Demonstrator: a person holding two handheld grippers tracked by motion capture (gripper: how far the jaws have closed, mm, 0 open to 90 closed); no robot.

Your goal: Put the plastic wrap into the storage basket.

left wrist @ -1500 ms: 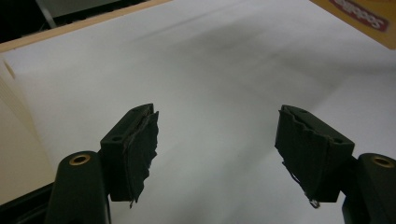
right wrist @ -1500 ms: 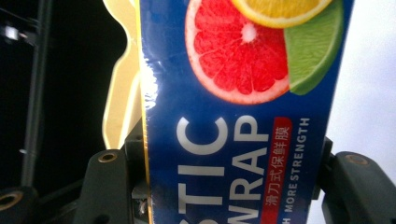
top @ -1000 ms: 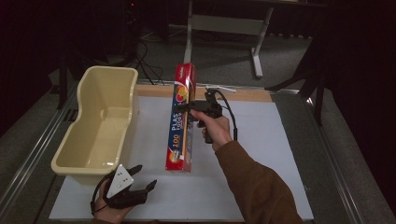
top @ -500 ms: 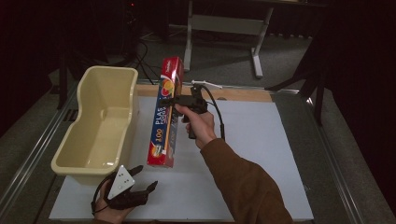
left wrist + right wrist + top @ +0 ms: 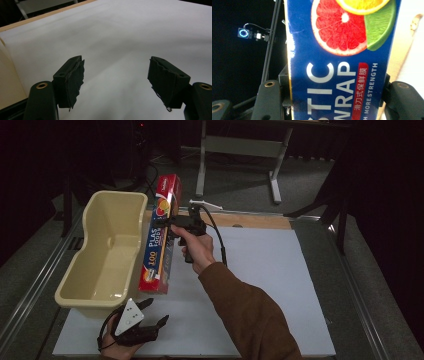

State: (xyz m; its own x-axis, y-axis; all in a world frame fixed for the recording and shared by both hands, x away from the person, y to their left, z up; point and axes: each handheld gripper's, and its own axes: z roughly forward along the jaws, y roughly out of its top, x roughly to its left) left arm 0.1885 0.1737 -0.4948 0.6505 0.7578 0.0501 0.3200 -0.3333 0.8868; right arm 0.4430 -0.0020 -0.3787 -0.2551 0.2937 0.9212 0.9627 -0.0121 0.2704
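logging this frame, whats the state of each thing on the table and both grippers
plastic wrap box: closed, lifted off the table, long side tilted, beside the tub's right rim
right gripper: jaws shut on the plastic wrap box, clamped across its width
left gripper: jaws open with nothing between them, low over the white sheet
cream tub: upright, empty
white sheet: flat on the table

The plastic wrap box [image 5: 339, 62] reads "WRAP", "MORE STRENGTH" and "100".

My held plastic wrap box [image 5: 159, 240] hangs just beside the cream tub's [image 5: 90, 292] wall; white mat [image 5: 270, 270] to my right lies open.
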